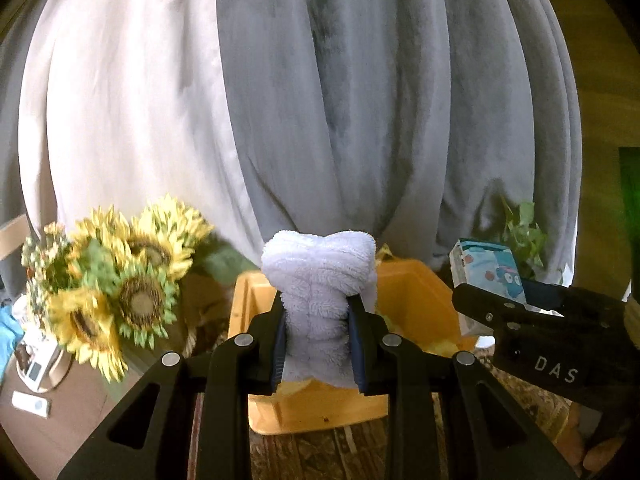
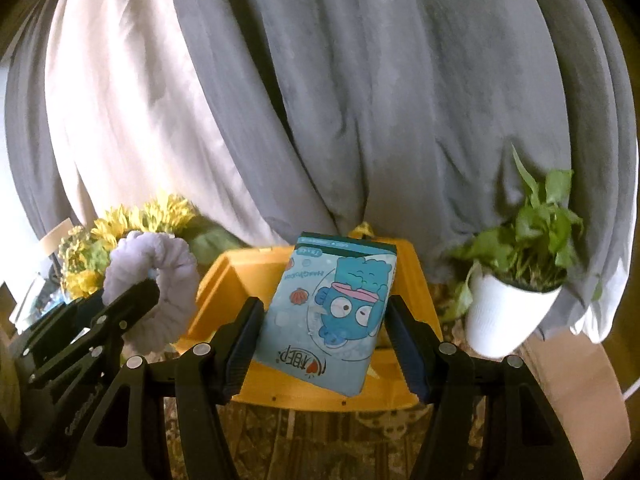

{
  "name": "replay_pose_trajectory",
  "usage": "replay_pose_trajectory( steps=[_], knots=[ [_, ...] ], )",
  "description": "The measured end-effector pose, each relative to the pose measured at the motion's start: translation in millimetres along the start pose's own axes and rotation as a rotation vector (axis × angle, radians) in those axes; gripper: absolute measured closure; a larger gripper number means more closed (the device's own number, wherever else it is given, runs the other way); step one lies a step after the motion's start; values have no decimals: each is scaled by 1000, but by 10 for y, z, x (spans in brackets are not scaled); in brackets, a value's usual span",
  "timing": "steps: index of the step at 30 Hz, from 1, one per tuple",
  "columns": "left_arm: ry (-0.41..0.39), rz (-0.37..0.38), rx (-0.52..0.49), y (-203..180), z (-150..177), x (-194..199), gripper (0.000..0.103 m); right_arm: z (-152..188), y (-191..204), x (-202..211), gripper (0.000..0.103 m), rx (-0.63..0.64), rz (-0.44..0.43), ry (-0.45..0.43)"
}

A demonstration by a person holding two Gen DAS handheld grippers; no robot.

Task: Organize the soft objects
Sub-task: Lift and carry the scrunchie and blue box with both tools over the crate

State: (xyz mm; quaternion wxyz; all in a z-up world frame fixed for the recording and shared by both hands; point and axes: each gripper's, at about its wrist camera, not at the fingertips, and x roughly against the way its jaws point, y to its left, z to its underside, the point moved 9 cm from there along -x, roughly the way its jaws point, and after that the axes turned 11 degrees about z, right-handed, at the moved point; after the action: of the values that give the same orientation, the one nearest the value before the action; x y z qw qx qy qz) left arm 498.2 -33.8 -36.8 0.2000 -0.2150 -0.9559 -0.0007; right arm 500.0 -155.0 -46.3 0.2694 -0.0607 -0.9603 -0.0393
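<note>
From the left wrist view, the left gripper (image 1: 319, 344) is clamped on a rolled white terry-cloth towel (image 1: 320, 280), its 2 blue-padded fingers (image 1: 280, 344) squeezing the roll at its waist so the fluffy top bulges above them. The towel is held in the air above and in front of a yellow plastic bin (image 1: 416, 292), which sits on a patterned brown rug-like surface (image 1: 320, 456). Left of the bin stands a bunch of yellow artificial sunflowers (image 1: 120, 280), blurred, and beyond it a brown tabletop (image 1: 60, 432) carrying small white devices. The right gripper (image 1: 496, 312) enters from the right edge, holding a light-blue cartoon-printed soft tissue pack (image 1: 486, 268). A grey pleated curtain (image 1: 380, 100) with a paler cream panel (image 1: 132, 100) fills the background, and a green leafy plant (image 1: 524, 232) shows at its foot.

From the right wrist view, the right gripper (image 2: 324, 336) is closed on the tissue pack (image 2: 328, 312), 1 finger pressed against each long side; the pack tilts slightly and hangs over the yellow bin (image 2: 236, 280). The left gripper (image 2: 132, 304) with the towel (image 2: 156, 280) sits at the left, just beside the bin's left edge. The sunflowers (image 2: 132, 220) stand behind it. To the right, the plant (image 2: 532, 232) grows in a white ribbed pot (image 2: 500, 320) near the bin, in front of the curtain (image 2: 380, 80). The patterned surface (image 2: 320, 448) shows below the bin, with a plain tan area (image 2: 580, 380) at the right.
</note>
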Motion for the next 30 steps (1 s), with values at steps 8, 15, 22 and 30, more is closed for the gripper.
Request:
replay_pose_trajectory(
  steps=[8,15,22,30],
  knots=[
    [-26,-12,-19,81,-260,-177,76,-265,60,-219,39,46,11,-24],
    [4,-16,-16,167,-349,-464,76,-339,72,-576,39,71,3,35],
    [102,3,8,279,-276,-882,75,-238,112,-991,39,135,19,113],
    [246,22,30,404,6,-1361,75,-3,92,-1464,39,162,11,238]
  ],
)
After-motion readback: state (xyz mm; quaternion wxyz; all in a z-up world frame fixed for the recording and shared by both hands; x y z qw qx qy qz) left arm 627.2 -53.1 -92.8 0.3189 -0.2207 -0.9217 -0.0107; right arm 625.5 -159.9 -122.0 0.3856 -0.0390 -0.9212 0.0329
